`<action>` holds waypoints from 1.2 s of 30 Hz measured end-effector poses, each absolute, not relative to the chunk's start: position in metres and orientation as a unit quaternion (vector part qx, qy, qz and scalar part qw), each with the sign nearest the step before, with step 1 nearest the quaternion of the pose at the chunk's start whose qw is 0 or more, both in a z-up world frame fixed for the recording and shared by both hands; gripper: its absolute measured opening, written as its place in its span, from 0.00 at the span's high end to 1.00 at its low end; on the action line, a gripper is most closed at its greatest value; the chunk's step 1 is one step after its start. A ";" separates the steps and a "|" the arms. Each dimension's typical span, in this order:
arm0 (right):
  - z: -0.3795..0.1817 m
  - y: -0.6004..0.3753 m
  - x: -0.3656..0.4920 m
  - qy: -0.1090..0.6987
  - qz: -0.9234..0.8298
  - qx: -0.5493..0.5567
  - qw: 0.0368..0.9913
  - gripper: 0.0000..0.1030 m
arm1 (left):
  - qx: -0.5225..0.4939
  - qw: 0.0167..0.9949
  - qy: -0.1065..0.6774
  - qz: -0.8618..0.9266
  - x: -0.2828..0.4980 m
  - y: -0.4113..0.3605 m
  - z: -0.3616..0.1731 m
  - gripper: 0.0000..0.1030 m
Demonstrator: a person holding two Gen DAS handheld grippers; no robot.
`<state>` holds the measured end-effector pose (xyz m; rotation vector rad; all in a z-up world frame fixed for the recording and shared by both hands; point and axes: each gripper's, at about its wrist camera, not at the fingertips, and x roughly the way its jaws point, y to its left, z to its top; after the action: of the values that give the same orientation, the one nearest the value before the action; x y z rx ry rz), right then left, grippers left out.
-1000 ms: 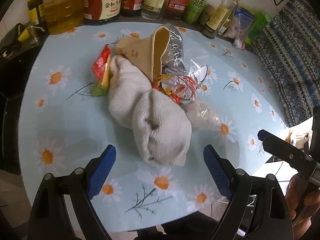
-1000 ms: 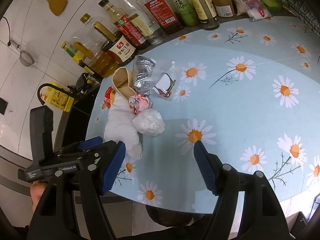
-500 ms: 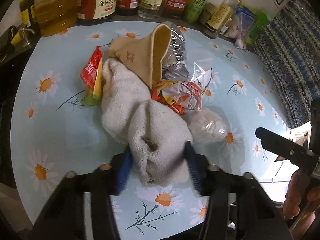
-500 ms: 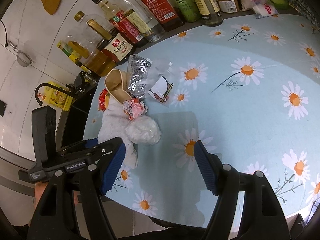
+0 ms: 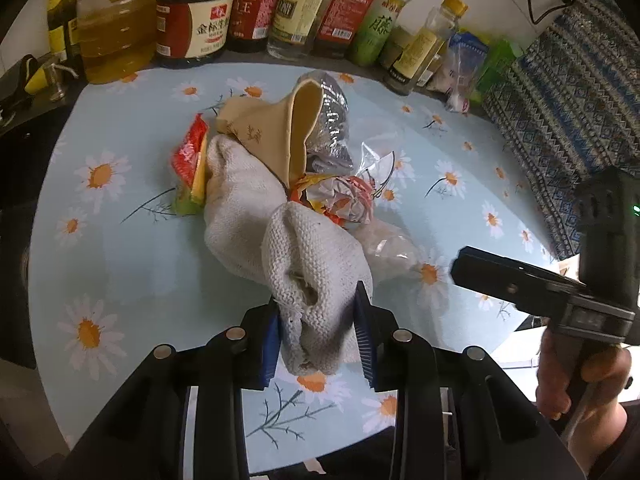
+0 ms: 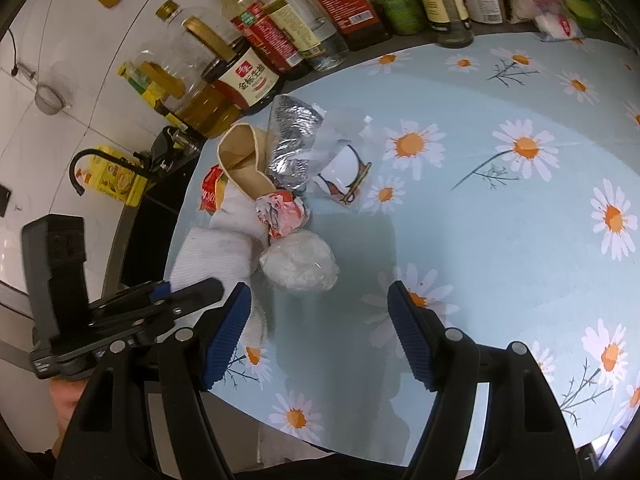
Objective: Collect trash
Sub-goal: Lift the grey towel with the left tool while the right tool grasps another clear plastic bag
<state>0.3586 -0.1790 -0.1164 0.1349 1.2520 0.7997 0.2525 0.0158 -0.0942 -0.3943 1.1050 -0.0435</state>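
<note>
Trash sits heaped on the daisy-print surface (image 5: 120, 272), toward its 10 o'clock edge in my right view. My left hand-held gripper (image 5: 318, 336) has just been closing, and its blue pads now pinch the near end of the grey knit cloth (image 5: 316, 276), which bulges out between them. My right hand-held gripper (image 6: 320, 336) hangs with its jaws apart and nothing between them, just short of the white plastic wad (image 6: 299, 265) at its 12 o'clock.

I judge this to be the first pick: the grip is made and the lift is not yet done. The next move calls for a slow, straight raise, since the cloth runs under the crumpled orange wrapper (image 5: 336, 198) and the tan pouch (image 5: 276, 132) and may drag them along. At the cloth's 10 o'clock lies a red snack packet (image 5: 188, 160).

No bin shows in either view. The tan pouch stands open-mouthed against a silver foil bag (image 6: 294, 144); I cannot tell what it holds. Bottles (image 5: 192, 16) line the far edge at 12 o'clock, mostly part-filled.
</note>
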 end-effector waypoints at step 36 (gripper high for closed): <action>-0.151 -0.095 0.351 0.585 0.387 -0.068 0.710 0.46 | -0.239 0.827 0.508 0.036 0.176 0.053 -0.091 0.70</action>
<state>0.3507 -0.0947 -0.1508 -0.1516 1.2982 0.8583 0.1760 0.0531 -0.0907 -0.5083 1.0783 0.0760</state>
